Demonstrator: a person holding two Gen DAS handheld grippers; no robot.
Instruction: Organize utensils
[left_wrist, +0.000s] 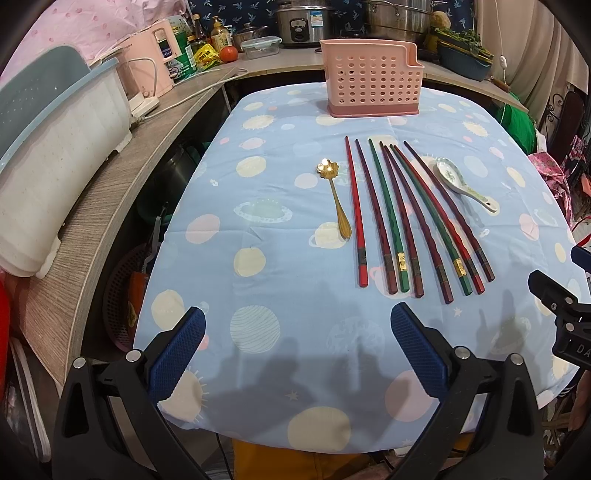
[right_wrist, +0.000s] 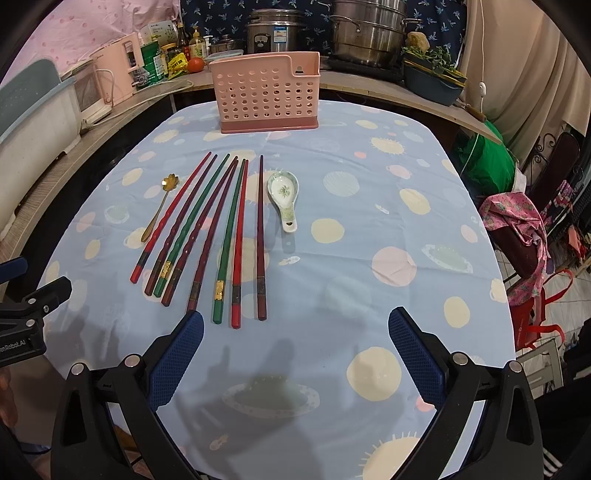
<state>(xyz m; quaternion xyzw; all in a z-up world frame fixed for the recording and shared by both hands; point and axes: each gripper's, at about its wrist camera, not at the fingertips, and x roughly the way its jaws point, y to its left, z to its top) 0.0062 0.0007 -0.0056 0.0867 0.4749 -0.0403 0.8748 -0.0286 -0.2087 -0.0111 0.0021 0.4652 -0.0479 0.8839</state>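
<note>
- On the cloth-covered worktop (right_wrist: 369, 229), a pink utensil holder (right_wrist: 267, 96) stands at the far edge.
- Left tool (left_wrist: 297, 349) and right tool (right_wrist: 295, 349) hover wide apart, empty.
- Eight chopsticks (right_wrist: 207, 236) lie side by side mid-worktop.
- A ceramic spoon (right_wrist: 283, 195) lies right of them, a gold spoon (right_wrist: 160, 206) left.

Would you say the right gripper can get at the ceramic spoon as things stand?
Probably yes. The right gripper is open, holds nothing, and the ceramic spoon lies ahead on bare tablecloth, apart from the nearest chopstick, with nothing between.
</note>
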